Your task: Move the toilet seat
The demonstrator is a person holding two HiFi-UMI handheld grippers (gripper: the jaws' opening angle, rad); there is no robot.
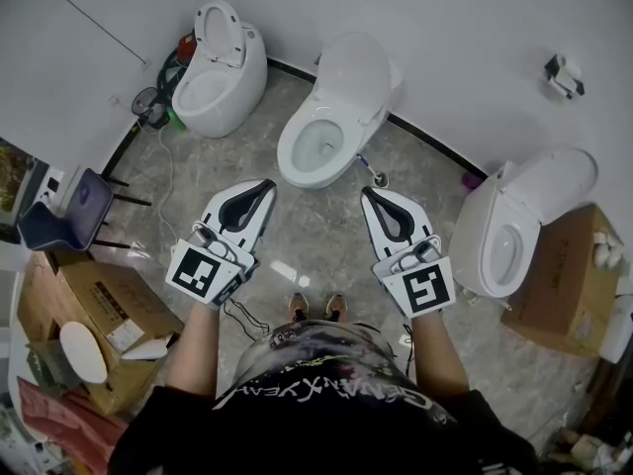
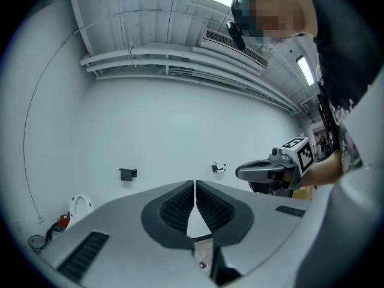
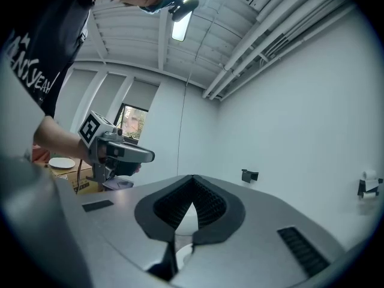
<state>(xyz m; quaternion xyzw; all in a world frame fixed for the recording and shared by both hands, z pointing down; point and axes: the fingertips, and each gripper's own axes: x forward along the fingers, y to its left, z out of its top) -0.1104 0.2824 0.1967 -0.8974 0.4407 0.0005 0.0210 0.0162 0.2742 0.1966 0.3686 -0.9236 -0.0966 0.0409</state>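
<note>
Before middle toilet [image 1: 289, 152] | left gripper [image 1: 268, 184] jaws together, empty | right gripper [image 1: 366, 193] jaws together, empty

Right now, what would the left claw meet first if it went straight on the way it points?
The left claw would probably meet the plain white wall, between the small black bracket and the white paper holder.

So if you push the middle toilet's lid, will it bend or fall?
The lid looks hard and glossy, so it's probably stiff and a bit slippery. It stands raised, so a pull forward would likely swing it down in one piece, maybe with a bang.
</note>
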